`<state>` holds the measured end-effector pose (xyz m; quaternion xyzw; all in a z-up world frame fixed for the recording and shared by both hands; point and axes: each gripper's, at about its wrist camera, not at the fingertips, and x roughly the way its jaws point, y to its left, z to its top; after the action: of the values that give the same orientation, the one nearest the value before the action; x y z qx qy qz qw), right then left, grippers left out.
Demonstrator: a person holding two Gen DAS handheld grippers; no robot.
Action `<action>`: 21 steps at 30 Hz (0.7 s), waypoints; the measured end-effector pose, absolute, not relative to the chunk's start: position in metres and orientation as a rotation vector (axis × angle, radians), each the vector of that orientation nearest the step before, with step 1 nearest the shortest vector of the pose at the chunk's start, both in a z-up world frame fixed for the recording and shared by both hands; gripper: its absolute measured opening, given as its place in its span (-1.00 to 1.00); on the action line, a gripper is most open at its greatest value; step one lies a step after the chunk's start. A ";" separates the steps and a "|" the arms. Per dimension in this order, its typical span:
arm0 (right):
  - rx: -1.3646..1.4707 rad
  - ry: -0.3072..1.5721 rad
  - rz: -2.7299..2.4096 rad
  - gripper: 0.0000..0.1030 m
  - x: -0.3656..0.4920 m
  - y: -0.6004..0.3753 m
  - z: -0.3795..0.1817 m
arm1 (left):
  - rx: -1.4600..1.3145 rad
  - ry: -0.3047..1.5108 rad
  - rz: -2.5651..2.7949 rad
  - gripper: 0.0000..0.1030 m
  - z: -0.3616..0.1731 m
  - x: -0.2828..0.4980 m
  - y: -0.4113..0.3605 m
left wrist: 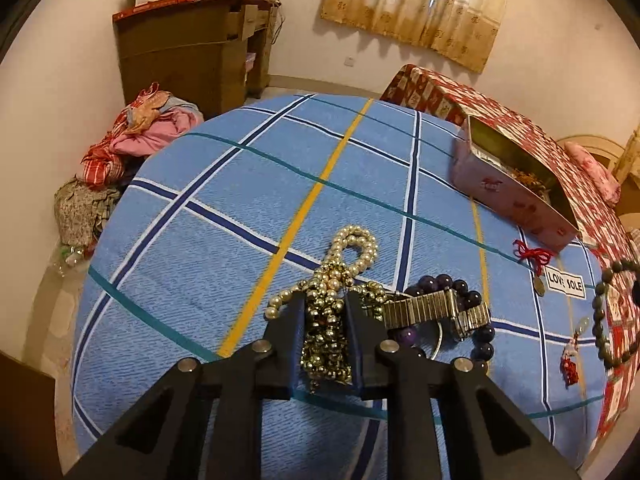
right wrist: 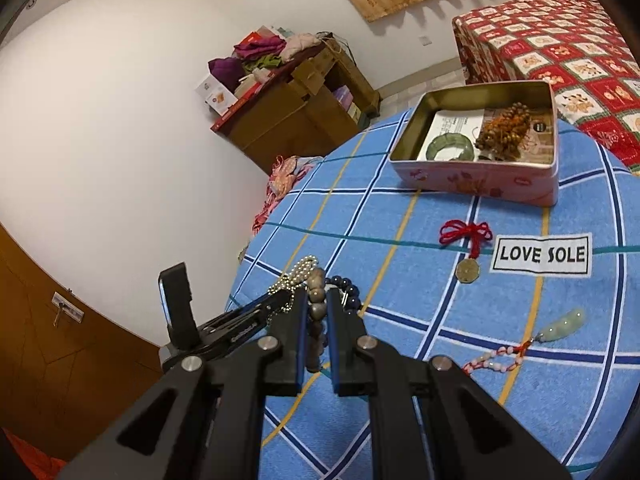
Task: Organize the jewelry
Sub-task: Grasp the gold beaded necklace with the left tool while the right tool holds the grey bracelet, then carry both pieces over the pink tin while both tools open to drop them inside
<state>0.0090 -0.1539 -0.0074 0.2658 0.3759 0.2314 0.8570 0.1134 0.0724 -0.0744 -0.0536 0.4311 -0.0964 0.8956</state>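
Left gripper (left wrist: 325, 304) is clamped narrow on a tangle of gold bead chain (left wrist: 326, 336) mixed with a pearl strand (left wrist: 352, 250), the pile sitting on the blue plaid bedsheet (left wrist: 224, 216). Right gripper (right wrist: 318, 306) is pinched on a brown bead bracelet (right wrist: 316, 320), with a dark blue bead strand (right wrist: 348, 290) just beside it at 1 o'clock. The pink tin (right wrist: 480, 176) sits well apart at 1 o'clock in the right wrist view; inside are a green bangle (right wrist: 448, 147), a brown-orange bead bundle (right wrist: 506, 128) and a card, so a few pieces look sorted already. Left to do, as judged: both held pieces, a metal watch band (left wrist: 436, 308) and purple bead bracelet (left wrist: 460, 292) at 3 o'clock of the left gripper, a red cord with coin pendant (right wrist: 468, 268) by the LOVE SOLE label (right wrist: 542, 254), and a jade pendant on a pink bead cord (right wrist: 560, 326) at 3 o'clock. Roughly a third done, most still loose on the sheet.
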 end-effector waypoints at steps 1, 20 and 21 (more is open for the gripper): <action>0.562 0.789 0.484 -0.76 0.008 -0.154 -0.007 | -0.108 0.882 -0.201 -0.71 -0.071 0.111 0.074; 0.609 0.711 0.477 -0.76 -0.010 -0.170 0.006 | -0.198 0.563 -0.363 -0.81 0.048 0.062 0.087; 0.609 0.707 0.476 -0.76 -0.011 -0.171 0.007 | -0.194 0.565 -0.370 -0.81 0.048 0.062 0.084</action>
<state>-0.0108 -0.1713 0.0069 0.2906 0.3376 0.2273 0.8660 0.0616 0.0837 0.0481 -0.0951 0.2768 -0.1813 0.9389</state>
